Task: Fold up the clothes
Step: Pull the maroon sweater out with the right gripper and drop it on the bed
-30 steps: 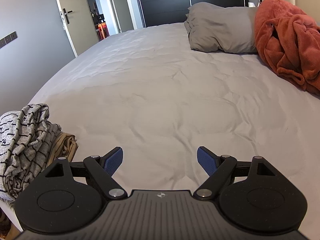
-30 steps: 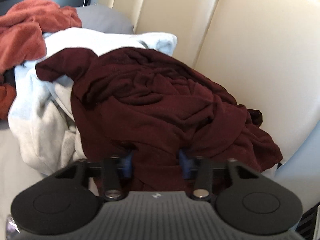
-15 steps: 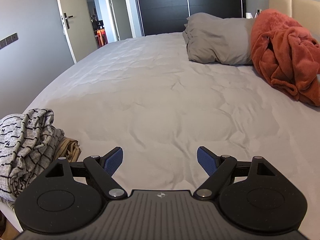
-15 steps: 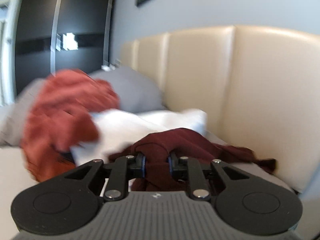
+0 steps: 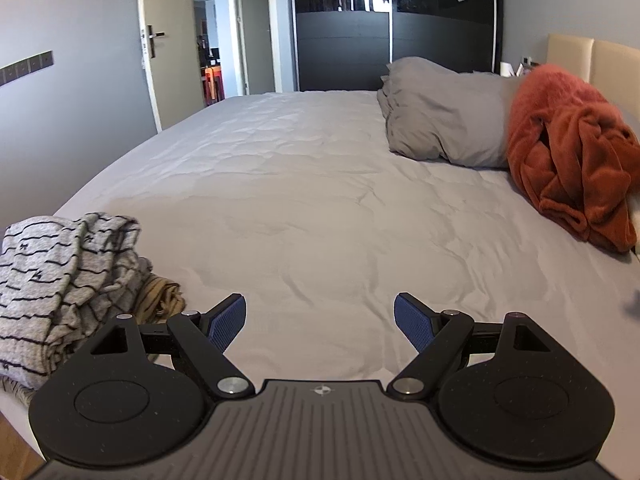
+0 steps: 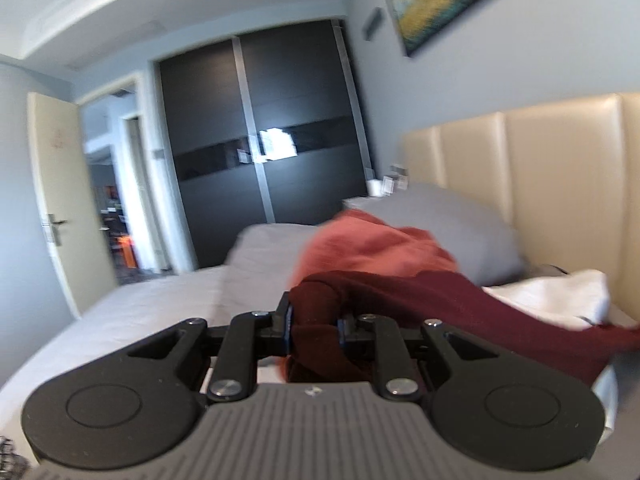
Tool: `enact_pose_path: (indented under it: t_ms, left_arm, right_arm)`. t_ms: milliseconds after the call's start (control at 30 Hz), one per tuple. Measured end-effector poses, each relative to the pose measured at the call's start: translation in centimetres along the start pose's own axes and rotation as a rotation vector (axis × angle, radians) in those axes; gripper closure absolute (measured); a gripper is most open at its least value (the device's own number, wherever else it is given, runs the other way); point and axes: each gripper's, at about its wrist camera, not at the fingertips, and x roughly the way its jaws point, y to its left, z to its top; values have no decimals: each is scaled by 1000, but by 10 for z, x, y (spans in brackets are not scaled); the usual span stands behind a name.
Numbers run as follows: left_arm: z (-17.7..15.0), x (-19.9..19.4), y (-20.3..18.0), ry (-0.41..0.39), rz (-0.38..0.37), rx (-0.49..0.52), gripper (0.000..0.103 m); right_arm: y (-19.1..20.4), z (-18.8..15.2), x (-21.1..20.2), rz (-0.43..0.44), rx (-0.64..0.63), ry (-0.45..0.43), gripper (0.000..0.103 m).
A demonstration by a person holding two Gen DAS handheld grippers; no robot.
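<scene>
Between the right gripper's [image 6: 314, 326] 2 blue-padded fingers [image 6: 287, 320] sits a bunched fold of the dark maroon garment [image 6: 460, 308], pads pressed on it from both sides, gap narrow. Garment is lifted off the pile and trails away to the right, sagging toward the bed edge by the headboard [image 6: 560, 184]. Behind it, blurred: an orange-red fleece blanket [image 6: 372, 244], a white garment [image 6: 560, 296] and a grey pillow [image 6: 452, 224] against the headboard. Left gripper [image 5: 320, 322] has its 2 fingers [image 5: 228, 322] spread wide, nothing between them, hovering over bare grey bed sheet [image 5: 320, 200]. Just left of the left gripper, at the near bed edge, a stack of folded clothes: grey striped top [image 5: 52, 280] on top, a tan striped piece [image 5: 160, 298] poking out beneath. Further off in the left view, the grey pillow [image 5: 444, 120] and orange-red fleece blanket [image 5: 572, 168] lie at the right by the headboard. Dark wardrobe [image 5: 392, 28] and open door [image 5: 164, 40] at the far end of the room.
</scene>
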Motion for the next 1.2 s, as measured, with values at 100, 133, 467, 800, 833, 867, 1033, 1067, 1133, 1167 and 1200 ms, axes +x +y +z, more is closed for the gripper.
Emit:
enact_pose_path:
  t_ms: [100, 133, 467, 800, 833, 867, 1033, 1067, 1133, 1167, 1200]
  left_arm:
    - [-1, -3, 13, -4, 11, -33, 21]
    - [-1, -4, 18, -5, 14, -44, 21]
    - [-3, -16, 53, -36, 79, -55, 21]
    - [-13, -16, 89, 4, 98, -95, 21]
    - [-15, -16, 90, 9, 95, -94, 21]
    - [-16, -16, 90, 11, 92, -90, 21]
    - [-20, -15, 86, 28, 70, -52, 21]
    - [-21, -15, 83, 31, 61, -45, 21]
    - [-22, -16, 78, 36, 42, -30, 21]
    - [-23, -16, 76, 38, 32, -22, 21]
    - [-24, -16, 73, 40, 24, -14, 21]
  right_arm:
    - [43, 3, 3, 98, -25, 10, 81]
    - [59, 2, 3, 134, -35, 17, 81]
    - [216, -31, -1, 536, -80, 153, 81]
    - [263, -133, 1, 575, -151, 502, 80]
    - [262, -144, -2, 577, -160, 533, 79]
    - [257, -156, -1, 581, -171, 566, 79]
    - [239, -216, 1, 584, -191, 721, 75]
    - [237, -227, 0, 578, -189, 749, 75]
    - [234, -244, -6, 562, -193, 776, 72]
    - [233, -250, -9, 561, -197, 783, 70]
    - [232, -255, -10, 561, -199, 790, 63]
